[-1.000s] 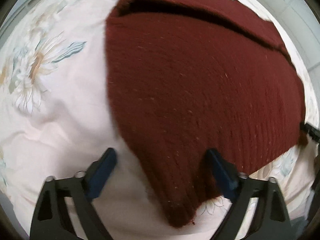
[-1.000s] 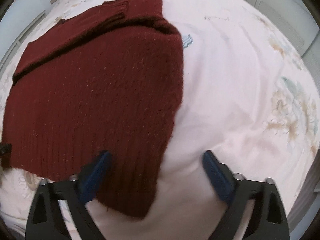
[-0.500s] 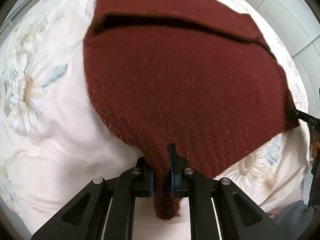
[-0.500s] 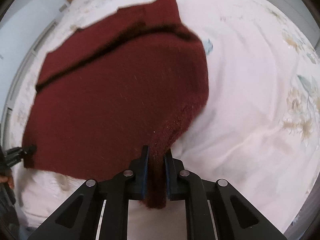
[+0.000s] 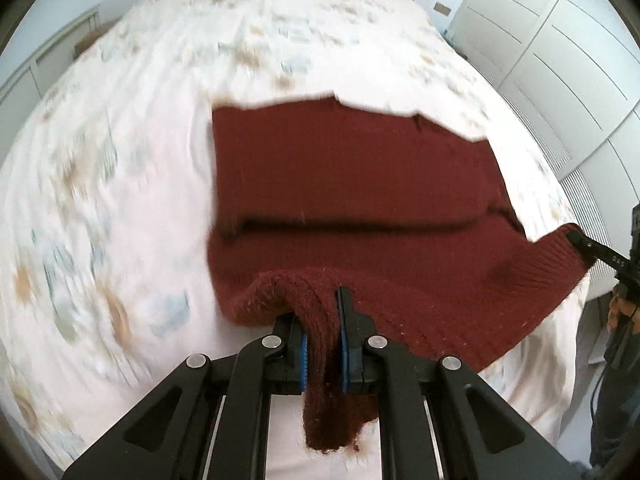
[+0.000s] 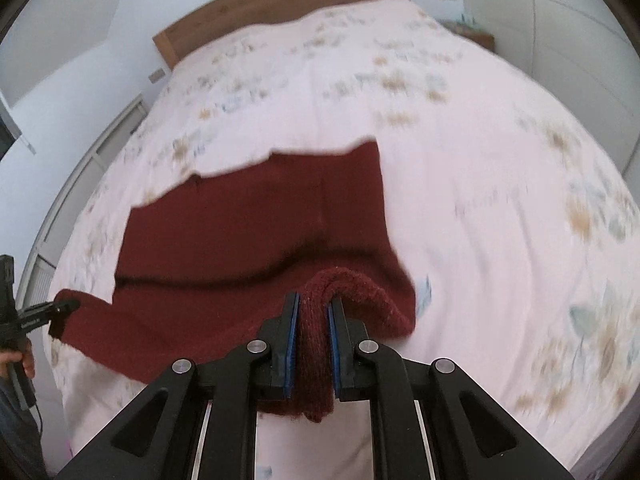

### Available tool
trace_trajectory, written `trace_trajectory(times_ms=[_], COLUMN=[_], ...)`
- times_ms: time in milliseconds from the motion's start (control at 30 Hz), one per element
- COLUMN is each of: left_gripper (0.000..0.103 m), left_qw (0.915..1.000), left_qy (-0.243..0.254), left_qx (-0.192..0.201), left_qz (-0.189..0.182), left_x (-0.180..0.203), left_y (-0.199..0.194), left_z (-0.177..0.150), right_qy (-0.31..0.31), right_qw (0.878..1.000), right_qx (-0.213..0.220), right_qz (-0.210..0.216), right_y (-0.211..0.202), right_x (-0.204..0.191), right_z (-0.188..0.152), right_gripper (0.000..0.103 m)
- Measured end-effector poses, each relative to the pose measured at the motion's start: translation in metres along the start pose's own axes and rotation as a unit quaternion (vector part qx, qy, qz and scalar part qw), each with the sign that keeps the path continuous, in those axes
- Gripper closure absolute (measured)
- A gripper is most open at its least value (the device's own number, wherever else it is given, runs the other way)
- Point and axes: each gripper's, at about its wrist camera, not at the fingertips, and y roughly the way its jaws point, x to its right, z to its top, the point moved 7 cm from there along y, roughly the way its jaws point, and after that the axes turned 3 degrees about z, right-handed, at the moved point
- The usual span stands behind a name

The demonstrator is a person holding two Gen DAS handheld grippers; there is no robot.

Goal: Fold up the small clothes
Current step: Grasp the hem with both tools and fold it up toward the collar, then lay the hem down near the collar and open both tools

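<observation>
A dark red knitted sweater lies on the flowered bedspread; it also shows in the right wrist view. My left gripper is shut on the sweater's near left hem corner and holds it raised. My right gripper is shut on the near right hem corner, also raised. The near hem hangs lifted between the two grippers while the far part rests flat. The right gripper's tip shows at the right edge of the left wrist view.
The bed has a wooden headboard at the far end. White wardrobe doors stand along the right. The bedspread spreads wide beyond and beside the sweater.
Both grippers, open a second ago, closed on the hem corners and have lifted them up and back. The views now tilt up and show the whole bed.
</observation>
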Motion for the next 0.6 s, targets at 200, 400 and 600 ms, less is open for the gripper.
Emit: trace_trajectory(times_ms=[200,400,600], left_gripper=[0.094,0.094,0.094], left_qw=[0.999,0.9976,0.9923], left_qy=[-0.002,-0.019,-0.027], left_qx=[0.017,0.004,-0.031], left_qz=[0.041,0.066,0.117], left_x=[-0.019,-0.031,-0.049], left_y=[0.0,0.037,0.093], left_z=[0.059,0.106,0.122], right_qy=[-0.015,-0.017,-0.009], right_qw=[0.999,0.999,0.997], right_qx=[0.026,0.005,-0.04], right_qz=[-0.012,-0.032,-0.065], right_y=[0.021,0.068,0.132], right_x=[-0.011,-0.011,0.004], right_z=[0.066,0.113,0.127], right_gripper=[0.09,0.09,0.09])
